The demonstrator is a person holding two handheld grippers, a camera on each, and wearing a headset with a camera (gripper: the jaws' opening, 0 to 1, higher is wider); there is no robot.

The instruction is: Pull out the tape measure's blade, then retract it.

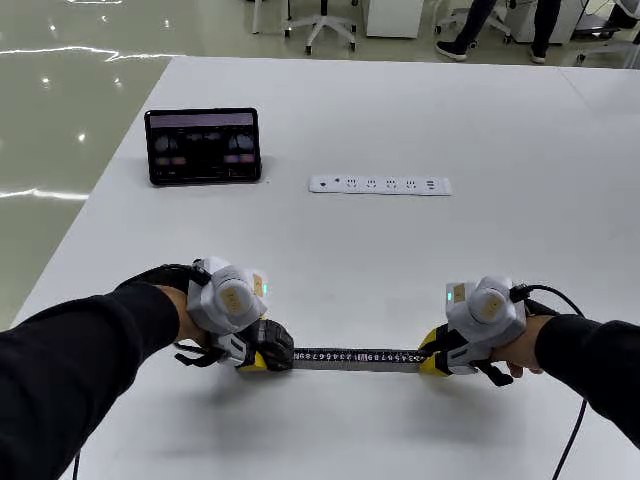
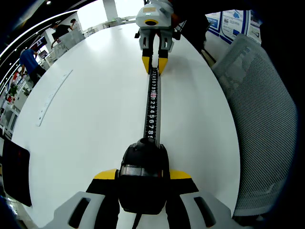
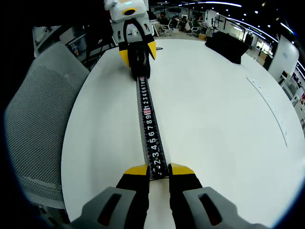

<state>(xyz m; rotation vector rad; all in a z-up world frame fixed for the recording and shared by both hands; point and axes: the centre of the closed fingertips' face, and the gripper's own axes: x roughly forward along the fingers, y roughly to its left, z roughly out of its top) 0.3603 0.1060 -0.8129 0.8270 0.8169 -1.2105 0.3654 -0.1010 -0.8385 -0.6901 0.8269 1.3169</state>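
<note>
Left gripper [image 1: 255, 358] low at the near side of the white bench [image 1: 400, 270], jaws closed on the black tape measure case [image 2: 144, 174]. The case sat between the yellow jaw tips, at bench level. Blade [image 1: 355, 356] was drawn out in a straight line from the case across to the right gripper [image 3: 157, 171], printed numerals facing up. Right jaws were pinched together on the blade's free end. Blade ran low along the bench; could not tell whether it touched the surface. Grippers were well apart, facing each other. Farther back on the bench were a dark tablet [image 1: 203, 146] and a white power strip [image 1: 380, 185]. Grey mesh chair [image 3: 43, 109] stood beside the bench edge.
</note>
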